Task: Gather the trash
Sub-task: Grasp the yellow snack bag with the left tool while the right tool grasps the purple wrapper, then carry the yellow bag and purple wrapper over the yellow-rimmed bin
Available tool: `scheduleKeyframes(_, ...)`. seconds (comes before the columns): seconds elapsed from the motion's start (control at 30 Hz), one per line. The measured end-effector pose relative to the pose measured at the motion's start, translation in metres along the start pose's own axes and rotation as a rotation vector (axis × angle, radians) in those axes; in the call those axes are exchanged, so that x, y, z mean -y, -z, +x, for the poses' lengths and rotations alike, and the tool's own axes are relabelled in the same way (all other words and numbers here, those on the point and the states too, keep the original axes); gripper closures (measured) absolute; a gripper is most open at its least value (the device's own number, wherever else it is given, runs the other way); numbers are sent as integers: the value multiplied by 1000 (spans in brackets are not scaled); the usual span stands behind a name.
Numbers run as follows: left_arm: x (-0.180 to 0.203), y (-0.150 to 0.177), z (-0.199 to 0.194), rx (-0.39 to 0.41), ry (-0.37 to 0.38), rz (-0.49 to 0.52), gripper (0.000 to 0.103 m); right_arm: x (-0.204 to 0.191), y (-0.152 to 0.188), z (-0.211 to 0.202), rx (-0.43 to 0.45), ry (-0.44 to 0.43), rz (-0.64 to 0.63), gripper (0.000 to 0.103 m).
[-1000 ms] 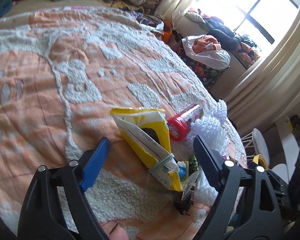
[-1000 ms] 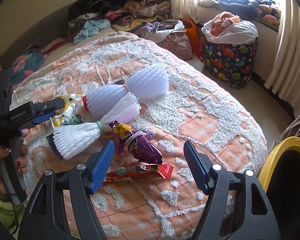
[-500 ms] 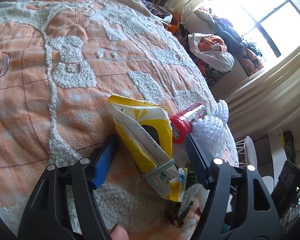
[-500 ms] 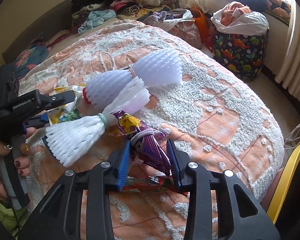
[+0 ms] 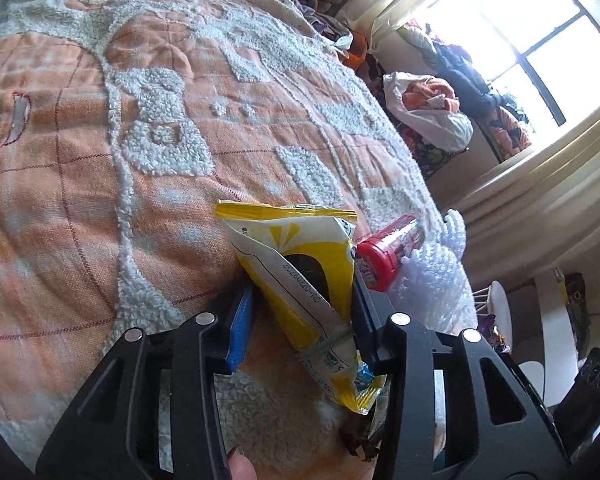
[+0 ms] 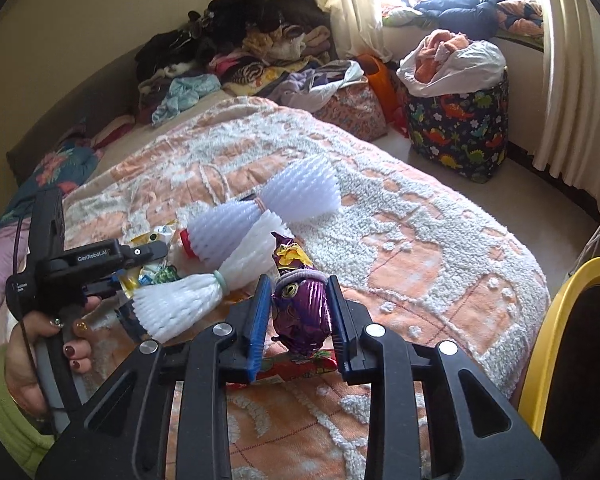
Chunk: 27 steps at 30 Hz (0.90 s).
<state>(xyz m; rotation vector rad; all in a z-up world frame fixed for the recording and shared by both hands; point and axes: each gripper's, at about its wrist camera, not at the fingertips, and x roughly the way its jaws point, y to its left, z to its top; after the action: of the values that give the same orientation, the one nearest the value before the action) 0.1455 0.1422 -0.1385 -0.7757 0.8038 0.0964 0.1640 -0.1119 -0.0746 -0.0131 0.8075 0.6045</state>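
Observation:
My left gripper (image 5: 300, 308) is shut on a yellow and white snack packet (image 5: 300, 276) lying on the orange bedspread (image 5: 100, 160). A red-capped tube (image 5: 384, 256) and white foam netting (image 5: 436, 280) lie just to its right. My right gripper (image 6: 300, 308) is shut on a purple wrapper (image 6: 302, 312) tied with a hair band and holds it a little above the bed. A red wrapper (image 6: 300, 366) lies under it. Three white foam net sleeves (image 6: 236, 232) lie to the left. The left gripper also shows in the right wrist view (image 6: 140, 256).
A yellow-rimmed bin (image 6: 556, 340) stands at the right by the bed's edge. A dinosaur-print basket (image 6: 460, 132) full of clothes stands near the curtain. Piles of clothes (image 6: 240, 48) lie at the bed's far end.
Both grippers have closed: the left one on the yellow packet, the right one on the purple wrapper, which has lifted slightly off the bed.

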Motion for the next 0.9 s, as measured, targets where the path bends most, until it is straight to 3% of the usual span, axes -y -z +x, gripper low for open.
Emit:
scheduleKeyframes(0.5, 37, -6, -50, 165, 34, 90, 69, 4, 8, -34, 70, -38, 54, 76)
scheduleKeyframes(0.9, 66, 3, -56, 158, 68, 161, 69, 5, 14, -49, 90, -43, 65, 76)
